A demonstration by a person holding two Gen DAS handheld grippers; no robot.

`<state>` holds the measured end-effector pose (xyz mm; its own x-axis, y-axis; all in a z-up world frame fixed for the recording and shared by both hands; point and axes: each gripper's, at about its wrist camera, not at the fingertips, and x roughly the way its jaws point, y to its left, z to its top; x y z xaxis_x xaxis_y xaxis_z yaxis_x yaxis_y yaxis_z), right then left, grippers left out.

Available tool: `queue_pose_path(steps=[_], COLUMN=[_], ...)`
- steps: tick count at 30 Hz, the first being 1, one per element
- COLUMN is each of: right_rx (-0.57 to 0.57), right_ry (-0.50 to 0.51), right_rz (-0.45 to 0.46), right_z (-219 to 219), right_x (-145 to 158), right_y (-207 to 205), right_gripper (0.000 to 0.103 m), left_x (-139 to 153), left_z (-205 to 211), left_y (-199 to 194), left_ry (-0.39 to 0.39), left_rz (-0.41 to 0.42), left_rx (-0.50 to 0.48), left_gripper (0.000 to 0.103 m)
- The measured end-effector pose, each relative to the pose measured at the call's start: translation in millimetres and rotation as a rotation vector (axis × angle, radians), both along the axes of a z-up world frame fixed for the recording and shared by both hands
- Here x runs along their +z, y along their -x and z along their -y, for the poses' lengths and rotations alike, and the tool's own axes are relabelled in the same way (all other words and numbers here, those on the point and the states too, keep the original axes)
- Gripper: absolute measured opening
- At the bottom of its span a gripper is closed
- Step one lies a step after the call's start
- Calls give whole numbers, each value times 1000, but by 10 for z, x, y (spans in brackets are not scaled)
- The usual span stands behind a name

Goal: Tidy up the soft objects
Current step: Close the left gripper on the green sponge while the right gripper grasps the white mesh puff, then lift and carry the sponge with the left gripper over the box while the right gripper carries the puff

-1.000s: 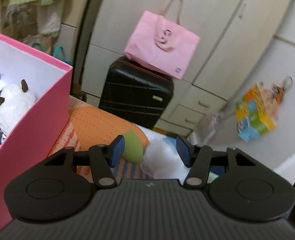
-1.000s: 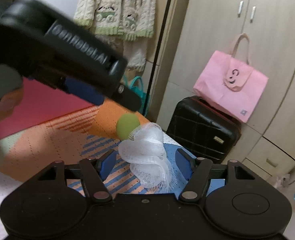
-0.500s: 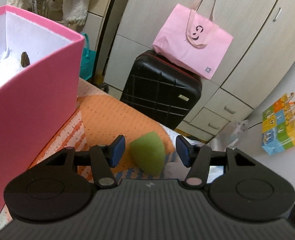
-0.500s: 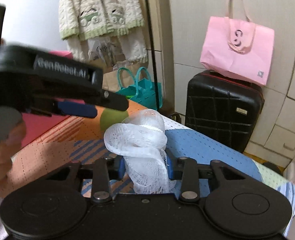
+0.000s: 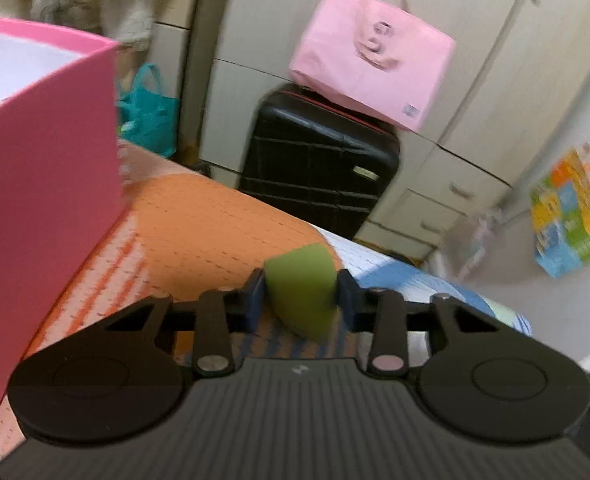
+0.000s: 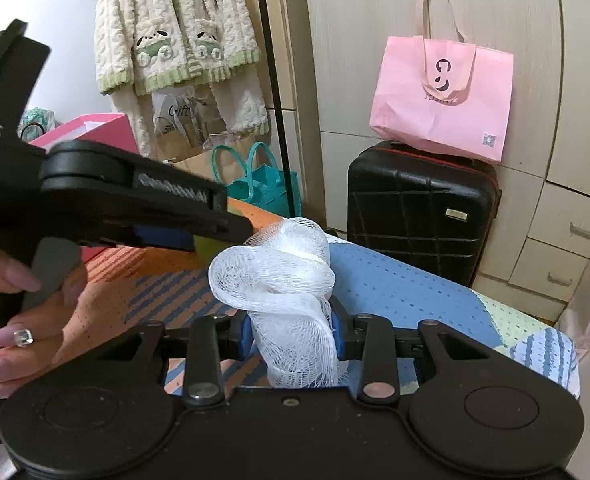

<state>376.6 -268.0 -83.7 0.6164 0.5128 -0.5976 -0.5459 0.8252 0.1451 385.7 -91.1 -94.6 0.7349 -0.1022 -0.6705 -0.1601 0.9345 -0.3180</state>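
My left gripper (image 5: 300,295) is shut on a green teardrop sponge (image 5: 301,288) and holds it just above the patterned mat (image 5: 199,232). A pink box (image 5: 43,168) stands close on the left; its inside is hidden here. My right gripper (image 6: 291,330) is shut on a white mesh bath puff (image 6: 279,280), lifted over the mat's blue part (image 6: 395,280). In the right wrist view the left gripper (image 6: 127,204) crosses from the left, with a sliver of the green sponge (image 6: 203,249) under it and the pink box (image 6: 95,132) behind.
A black suitcase (image 5: 319,160) with a pink tote bag (image 5: 371,56) on top stands past the mat's far edge. A teal bag (image 5: 151,112) sits on the floor by the wardrobe. A knitted cardigan (image 6: 175,24) hangs at the back left. A colourful box (image 5: 571,208) is at the right.
My left gripper has closed on the green sponge, which stood loose between its open fingers before. My right gripper closed on the white puff and has lifted it.
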Motion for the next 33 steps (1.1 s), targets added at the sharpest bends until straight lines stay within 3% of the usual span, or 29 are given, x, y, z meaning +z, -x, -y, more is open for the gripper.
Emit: queue_pose_path(steps=[6, 15, 19, 23, 33], right_rx=[-17, -47, -70, -86, -142], right_ry=[0, 59, 87, 164, 126], right_rz=[-5, -26, -26, 8, -1], right_z=[11, -2, -34, -106, -42], right_x=[37, 50, 86, 117, 233], right_y=[79, 372, 594, 842, 1307], right_gripper=[40, 40, 40, 40, 40], left_x=[37, 71, 132, 222, 336], left_z=[-24, -47, -44, -103, -228], left_y=[106, 529, 763, 983, 1435], left_ry=[7, 19, 0, 33, 23], left_rz=[4, -14, 20, 59, 91], left_rx=[-19, -130, -162, -187, -257], left_gripper=[35, 35, 35, 35, 35])
